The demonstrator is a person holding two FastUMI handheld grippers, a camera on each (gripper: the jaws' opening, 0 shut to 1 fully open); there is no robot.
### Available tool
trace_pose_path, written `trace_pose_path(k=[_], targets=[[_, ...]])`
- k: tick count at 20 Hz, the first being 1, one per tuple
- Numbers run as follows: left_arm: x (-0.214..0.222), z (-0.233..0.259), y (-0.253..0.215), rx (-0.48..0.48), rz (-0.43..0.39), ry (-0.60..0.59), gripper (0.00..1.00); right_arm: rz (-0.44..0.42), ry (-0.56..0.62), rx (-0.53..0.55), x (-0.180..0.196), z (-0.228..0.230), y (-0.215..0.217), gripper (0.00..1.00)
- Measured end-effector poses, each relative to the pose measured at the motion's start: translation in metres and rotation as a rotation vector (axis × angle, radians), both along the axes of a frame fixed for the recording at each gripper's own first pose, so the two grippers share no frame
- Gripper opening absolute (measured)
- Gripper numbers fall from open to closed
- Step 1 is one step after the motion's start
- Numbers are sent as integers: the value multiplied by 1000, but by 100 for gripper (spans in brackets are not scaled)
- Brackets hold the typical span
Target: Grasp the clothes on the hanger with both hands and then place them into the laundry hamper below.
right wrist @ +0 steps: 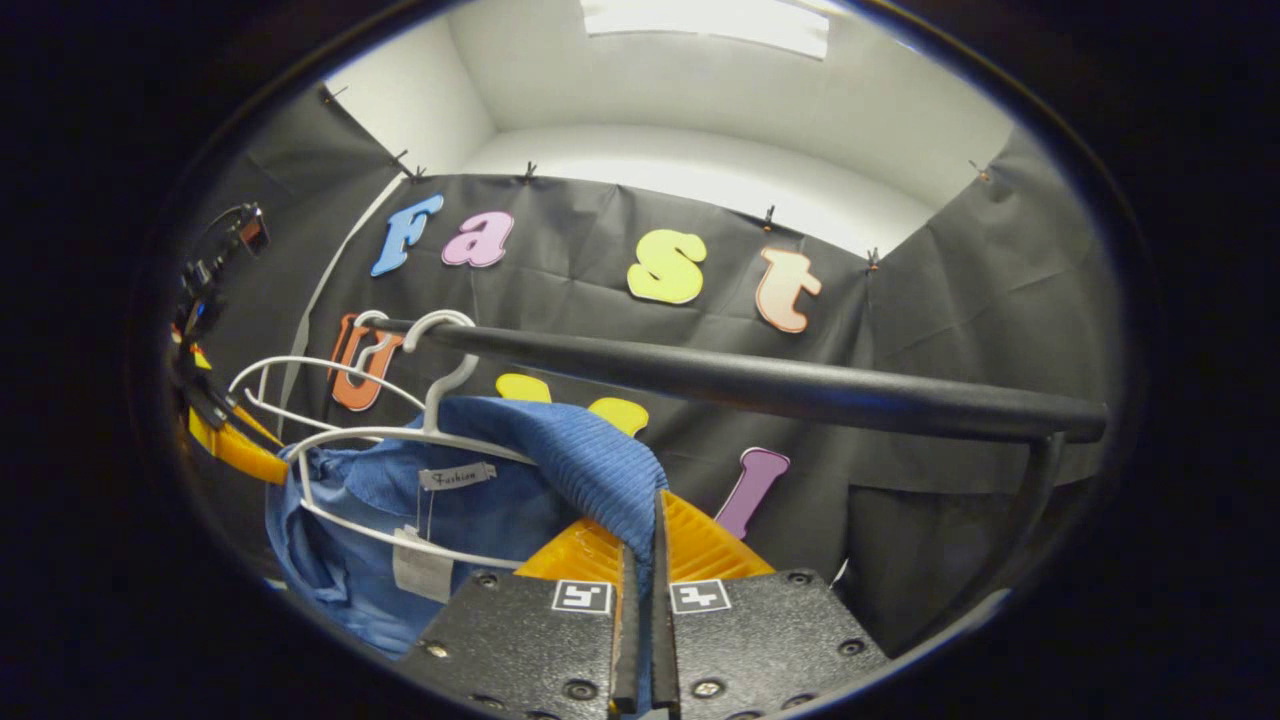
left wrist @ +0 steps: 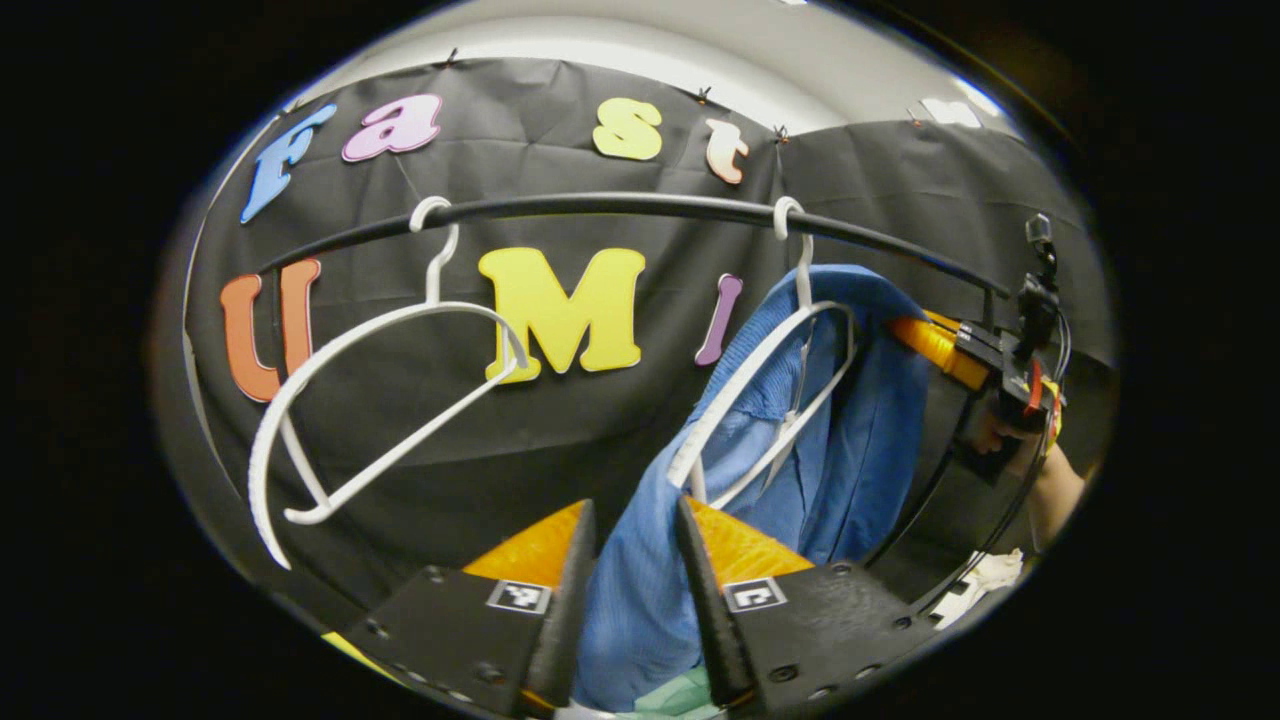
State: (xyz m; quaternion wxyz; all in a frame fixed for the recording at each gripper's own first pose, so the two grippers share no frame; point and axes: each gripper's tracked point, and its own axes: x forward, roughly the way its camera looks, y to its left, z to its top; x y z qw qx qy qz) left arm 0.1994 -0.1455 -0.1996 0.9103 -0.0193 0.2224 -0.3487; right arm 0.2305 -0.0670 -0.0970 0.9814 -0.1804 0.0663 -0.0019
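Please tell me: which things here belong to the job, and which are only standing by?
For the job:
blue ribbed cloth garment
white wire hanger carrying it
left gripper, open beside the garment
right gripper, shut on the garment

Standing by:
empty white wire hanger
black metal rail

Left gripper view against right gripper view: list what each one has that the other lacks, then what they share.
Left gripper view: the left gripper, jaws apart with the blue garment hanging between them; a white cloth at the lower right; a hand on the right gripper.

Right gripper view: the right gripper shut on the garment's shoulder; a neck label; the ceiling light.

Shared: the rail, the empty hanger, the garment's hanger, the garment.
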Motion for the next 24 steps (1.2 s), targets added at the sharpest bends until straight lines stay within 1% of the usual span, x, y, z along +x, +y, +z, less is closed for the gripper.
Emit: trace_pose_path(k=[1,2,4,5,6,7,8,9,10,11,12,13,14,15,16,17,18,19,20,21,22,23,24], targets=[[1,-1,-3,25,-5,-16,25,-2,-1,-8,-1,-1,-1,8],[-5,1,0,47,-24,-27,25,-4,-3,-14,-1,0,-3,8],[-7,8,1,30,-45,-58,25,-9,-8,-18,-3,2,-5,8],[-5,12,7,-3,-20,-54,17,-10,-8,-16,-4,1,-6,8],[-7,10,6,-45,-33,-15,8,-10,-2,-8,-4,0,-5,8],[-5,11,8,-82,-17,10,8,-8,-4,0,-4,0,-4,8],[-2,10,10,-87,-11,22,8,-7,-4,1,-3,1,-2,8],[2,11,10,-84,-1,19,7,-4,-5,-2,-1,1,-1,8],[-5,8,9,-74,-18,25,5,-3,-8,-5,0,1,0,8],[-3,14,12,-61,4,-20,0,-5,-14,-11,-1,3,-1,8],[2,17,15,-32,21,-43,0,-5,-9,-13,-1,2,-1,8],[12,22,28,16,85,-88,5,-2,-6,-10,-3,1,-2,8],[24,30,47,67,182,-140,0,-4,-11,-9,-4,3,-2,8],[34,35,65,104,247,-153,0,-12,-21,-19,-4,6,-5,8],[33,37,63,91,219,-135,0,-17,-30,-22,-5,10,-7,8],[29,40,49,45,165,-118,0,-20,-30,-9,-5,12,-6,8],[20,36,33,24,94,-82,0,-16,-32,2,-6,13,-4,8],[9,27,26,46,49,-64,0,-19,-34,-2,-5,13,-4,8],[1,21,28,78,37,-69,0,-23,-33,-8,-3,12,-4,8],[-9,11,25,90,16,-49,5,-24,-34,-11,-5,12,-4,8],[-18,1,18,79,3,-24,0,-24,-31,-13,-6,11,-4,8],[-21,-3,21,70,24,-21,12,-29,-34,-20,-8,10,-5,8],[-25,-5,20,40,33,-1,23,-32,-37,-23,-8,12,-6,8]])
